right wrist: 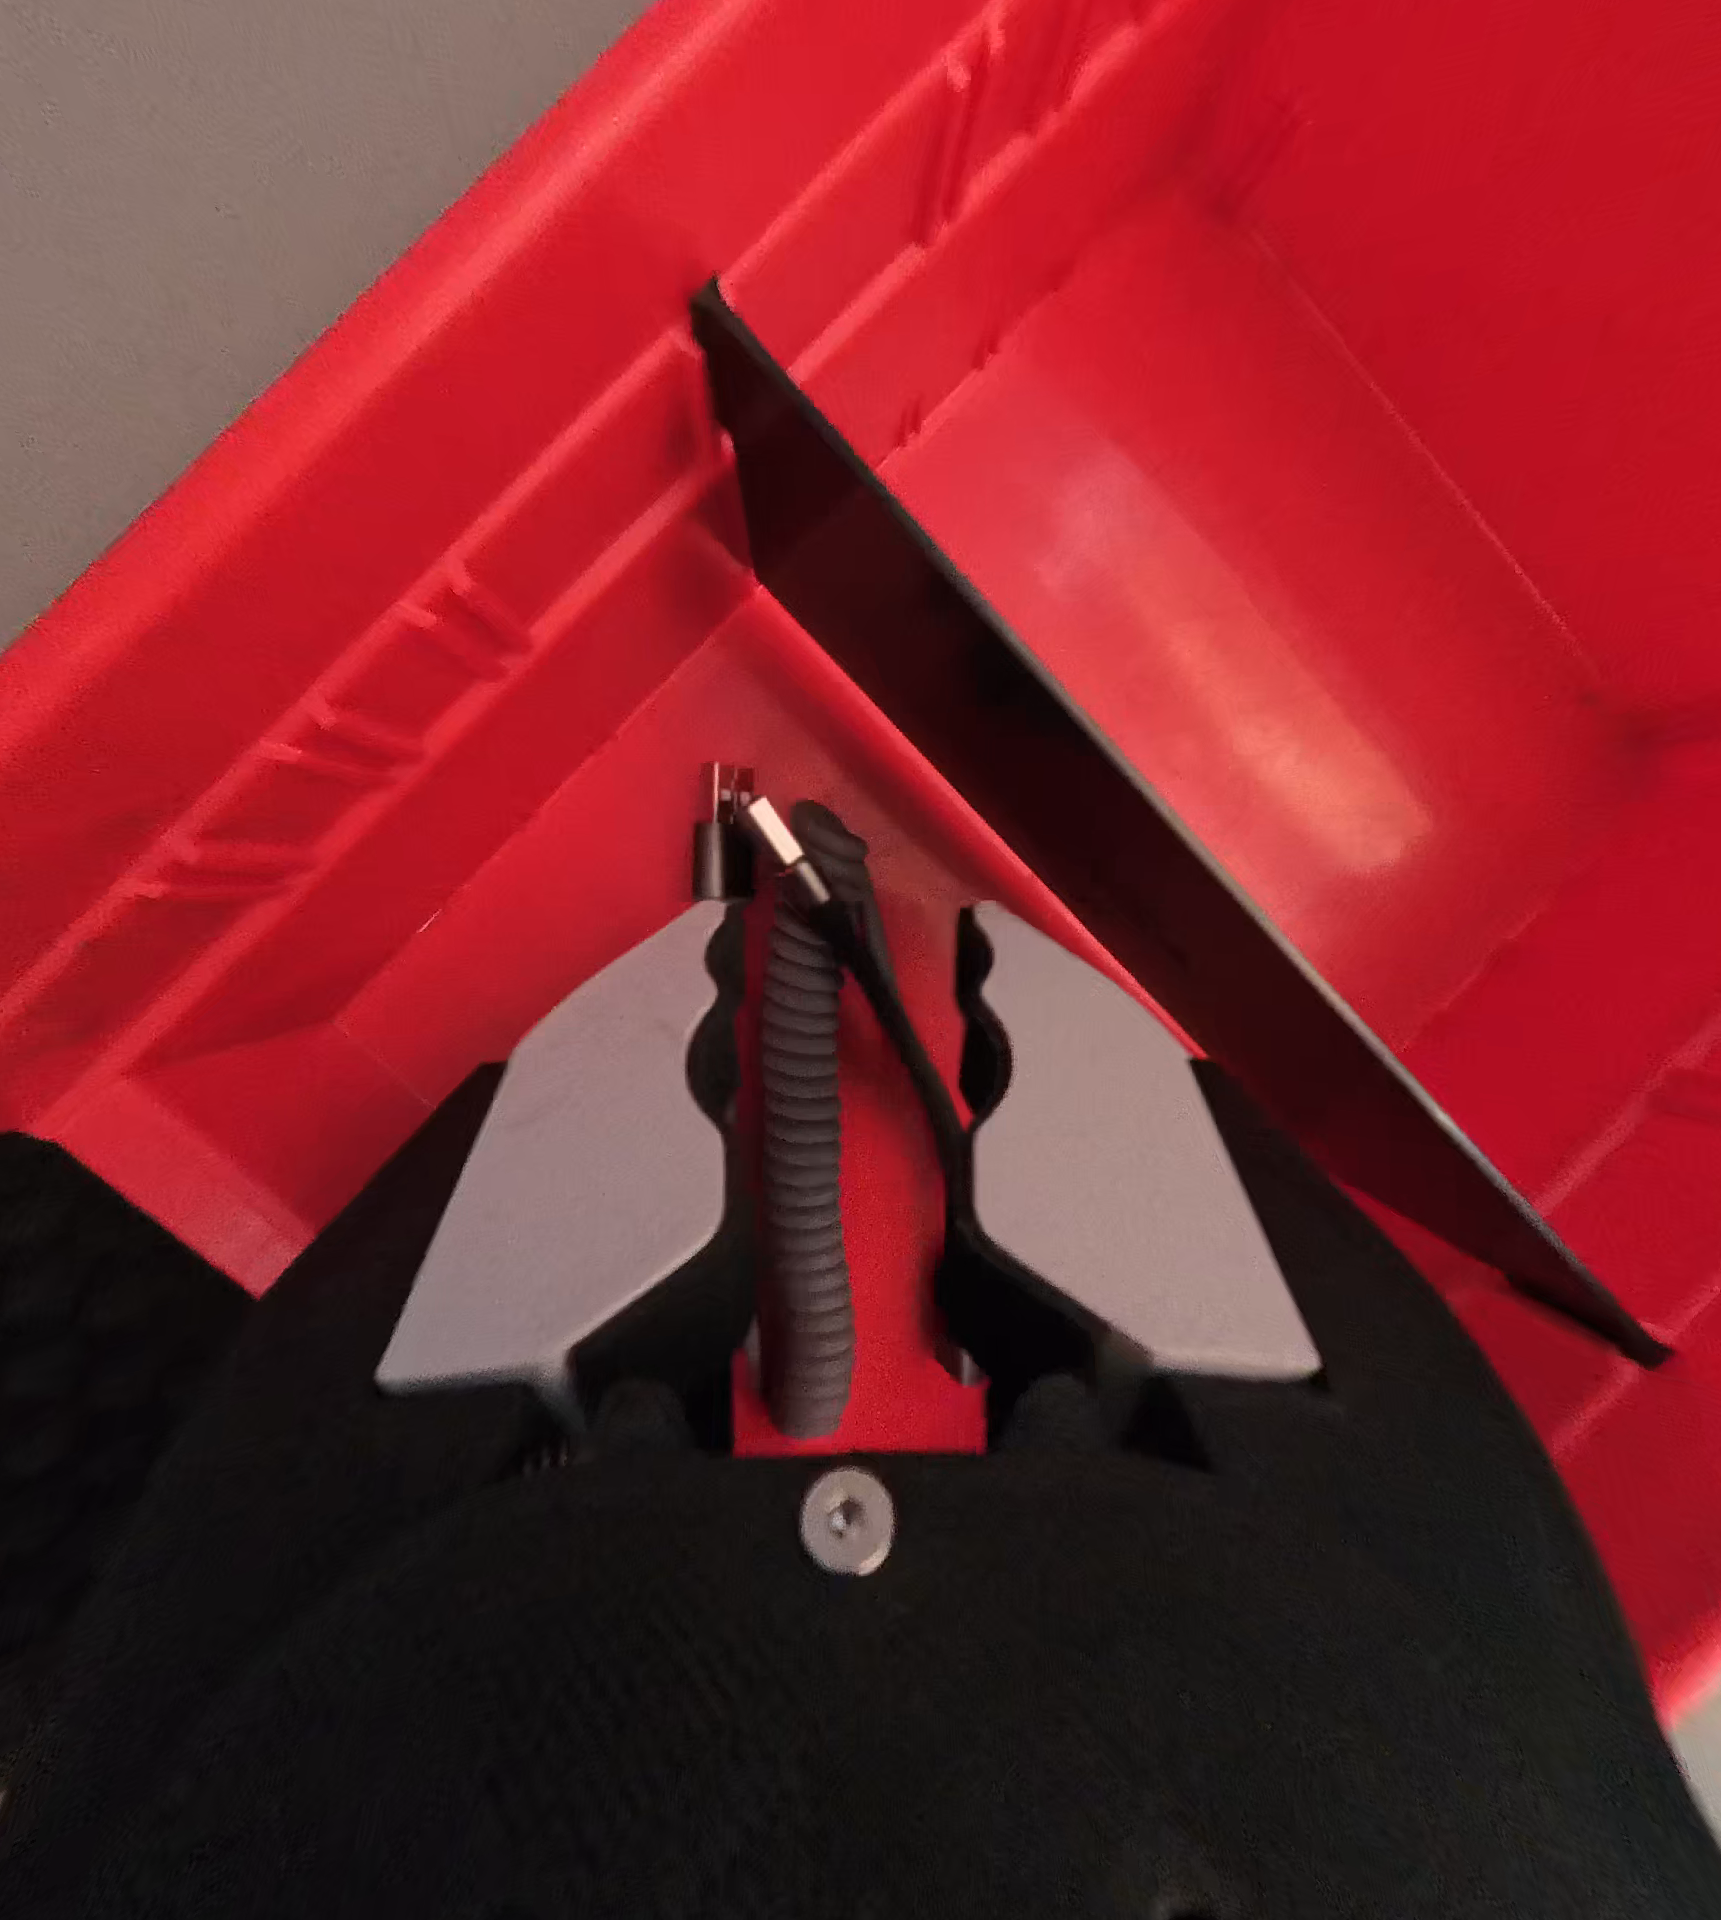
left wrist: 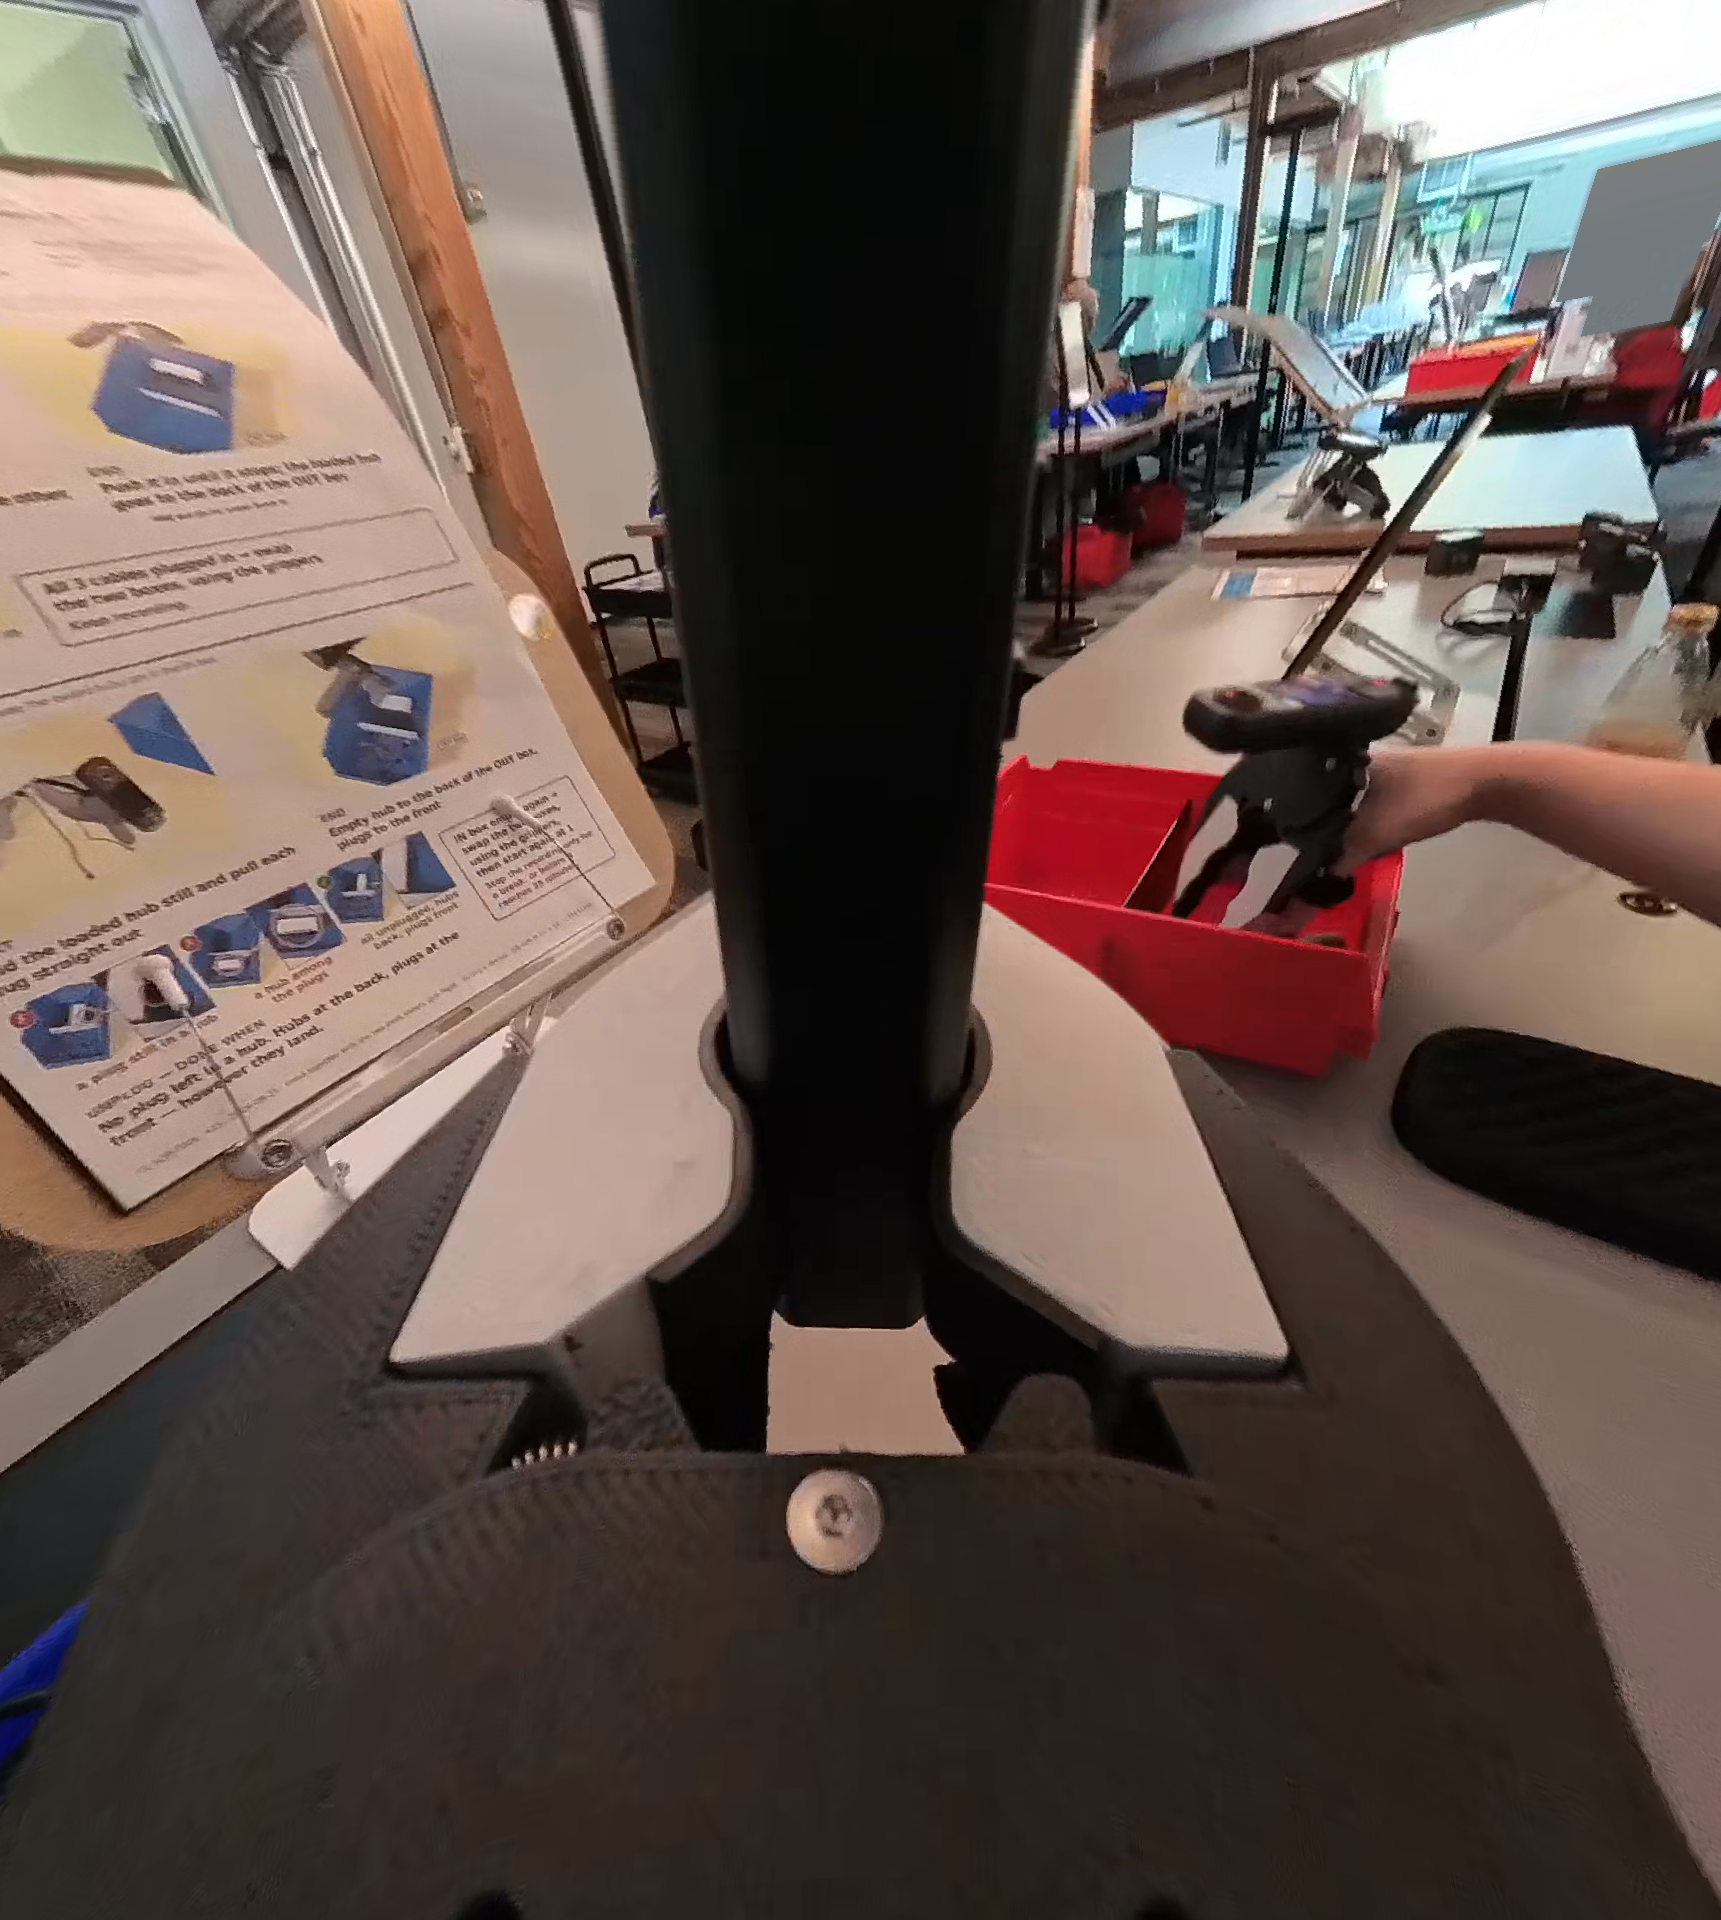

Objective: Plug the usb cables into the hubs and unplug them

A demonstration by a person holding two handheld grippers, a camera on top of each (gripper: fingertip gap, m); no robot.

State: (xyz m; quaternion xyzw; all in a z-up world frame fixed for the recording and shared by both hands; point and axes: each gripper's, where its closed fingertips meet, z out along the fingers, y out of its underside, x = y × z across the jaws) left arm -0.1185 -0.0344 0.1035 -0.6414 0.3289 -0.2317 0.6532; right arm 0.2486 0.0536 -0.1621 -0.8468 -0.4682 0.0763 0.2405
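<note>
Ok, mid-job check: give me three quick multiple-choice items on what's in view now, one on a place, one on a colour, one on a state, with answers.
1. Where is the right gripper?
A) inside the red bin
B) above a sink
C) on a shelf

2. What colour is the bin's divider?
A) blue
B) black
C) white

3. What state is the left gripper in?
A) open and empty
B) shut on a spoon
C) shut on the black hub

Answers:
1 A, since red walls and floor surround its fingers in the right wrist view.
2 B, as the panel across the bin is plainly black.
3 C, because both fingers press against the long black body in the left wrist view.
</note>
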